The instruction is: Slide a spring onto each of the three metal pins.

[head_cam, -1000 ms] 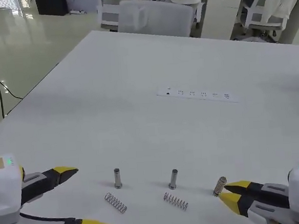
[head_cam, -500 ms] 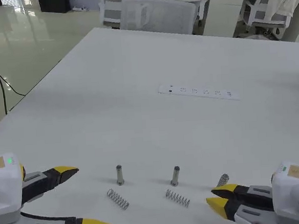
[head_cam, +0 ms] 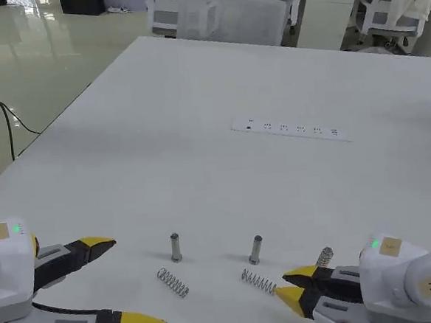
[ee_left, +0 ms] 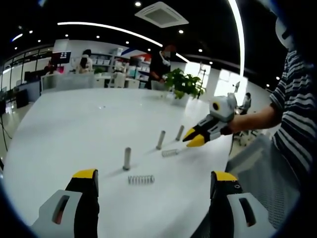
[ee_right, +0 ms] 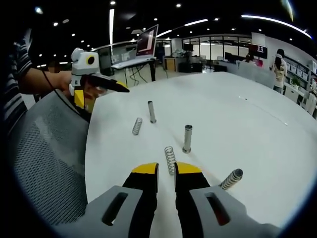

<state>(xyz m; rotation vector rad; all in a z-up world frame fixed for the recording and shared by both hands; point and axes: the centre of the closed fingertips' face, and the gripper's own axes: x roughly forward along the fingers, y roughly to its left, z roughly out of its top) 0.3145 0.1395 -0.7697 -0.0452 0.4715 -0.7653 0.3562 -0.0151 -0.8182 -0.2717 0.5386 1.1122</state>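
My left gripper (head_cam: 128, 286) has its yellow-tipped fingers spread wide. My right gripper (head_cam: 289, 286) has its fingers narrowly parted and empty, just beside a loose silver coil spring (head_cam: 258, 281) lying on the white worktop (head_cam: 199, 133) near the upright middle metal pin (head_cam: 256, 249).

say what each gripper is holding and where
Left gripper: open, nothing. Right gripper: tips at the near end of a loose spring; whether it grips cannot be told.
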